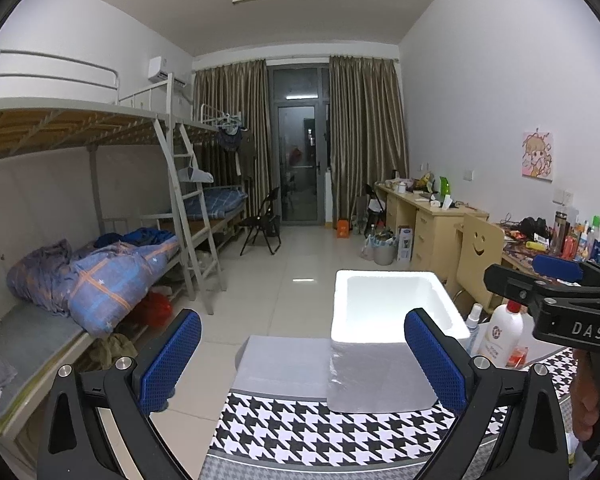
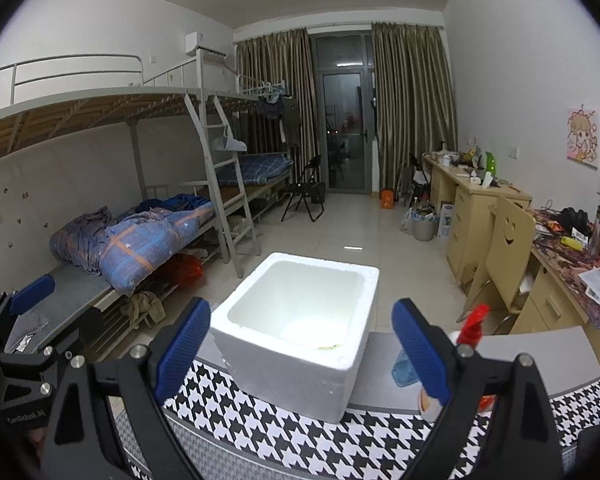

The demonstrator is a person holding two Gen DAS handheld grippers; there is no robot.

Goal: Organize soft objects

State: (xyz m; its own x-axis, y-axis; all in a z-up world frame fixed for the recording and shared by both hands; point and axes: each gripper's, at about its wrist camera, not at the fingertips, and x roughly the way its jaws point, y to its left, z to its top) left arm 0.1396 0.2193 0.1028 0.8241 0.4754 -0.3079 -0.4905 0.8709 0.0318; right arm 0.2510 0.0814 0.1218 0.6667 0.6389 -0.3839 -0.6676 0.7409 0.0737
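Left gripper (image 1: 300,364): spread wide, holding nothing.
Right gripper (image 2: 300,356): likewise (empty).
Risk: you may nudge the light foam box (image 2: 296,332) off the houndstooth cloth (image 2: 284,436).

Foam box (image 2: 296,336) floor mostly hidden by near wall; spray bottle (image 2: 466,344) partly behind right tongs (image 2: 302,356).

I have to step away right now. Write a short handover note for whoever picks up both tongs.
Left tongs: open, empty, raised near the table's left side.
Right tongs: open, empty, facing the white foam box.
The box stands open on the houndstooth cloth; only a faint greenish trace shows at its bottom.
Spray bottle and white lotion bottle stand to its right.
No soft objects visible on the table; nothing evidently sorted yet. Find them first.
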